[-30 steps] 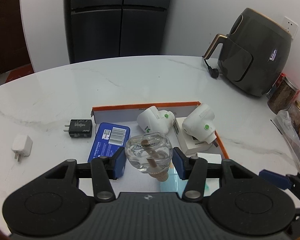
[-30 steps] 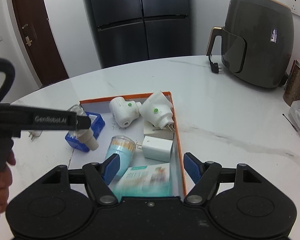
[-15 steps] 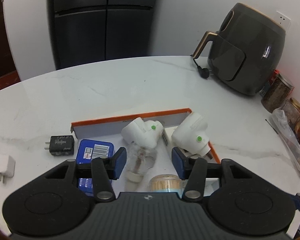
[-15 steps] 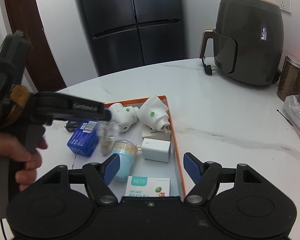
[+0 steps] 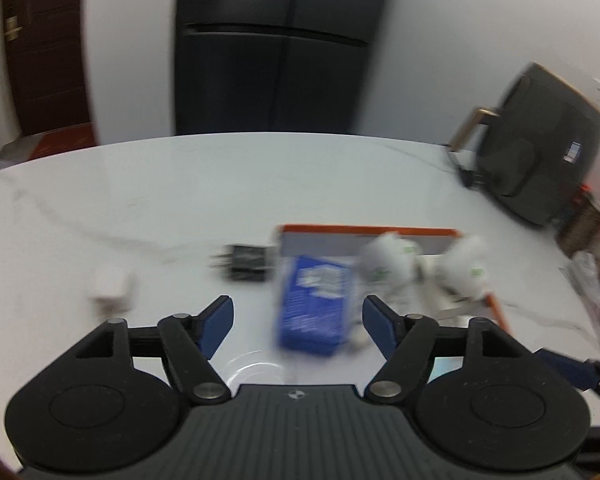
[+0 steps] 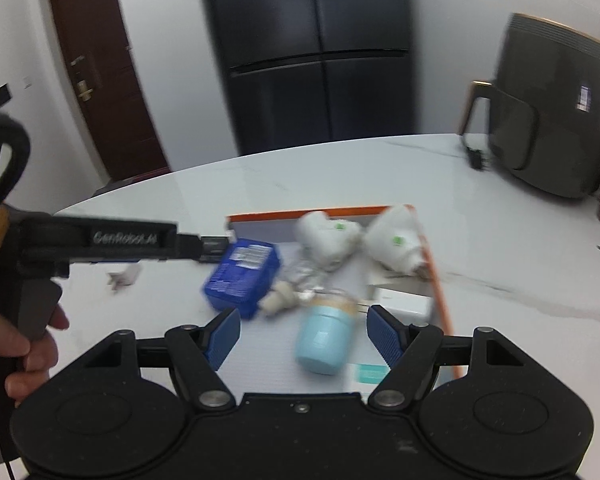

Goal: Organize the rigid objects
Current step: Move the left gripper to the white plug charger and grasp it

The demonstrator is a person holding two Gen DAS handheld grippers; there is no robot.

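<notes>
- A white marble surface [image 6: 500, 248] fills a kitchen corner, with a dark fridge [image 6: 316, 52] behind it and a dark air fryer [image 6: 556, 108] at its right edge; both views are smeared by motion, so fine detail is lost.
- The collecting place looks to be a shallow orange-rimmed tray [image 6: 440, 280] in the middle of the surface. Inside it lie two white plug-in units [image 6: 328, 236] near the far wall, a clear glass bottle [image 6: 300, 276] on its side with its pale cap toward the tray's left edge, a light-blue jar [image 6: 324, 336] lying nearer the camera, and a white charger [image 6: 404, 300] by the right rim.
- The blue box [image 6: 242, 268] sits at the tray's left edge; whether it is in the tray or half off it I cannot tell.
- A black adapter [image 5: 244, 266] and a small white plug [image 5: 112, 286] lie outside the tray to its left, well apart from it; I judge these are what remains to be gathered.
- The left tongs [image 5: 296, 322] are spread wide and hold nothing, pointing over the blue box toward the stray items, probably lining up on one of them.
- The right tongs [image 6: 302, 332] are also wide and empty, hovering near the tray's near end, likely kept back so as not to crowd the left.
</notes>
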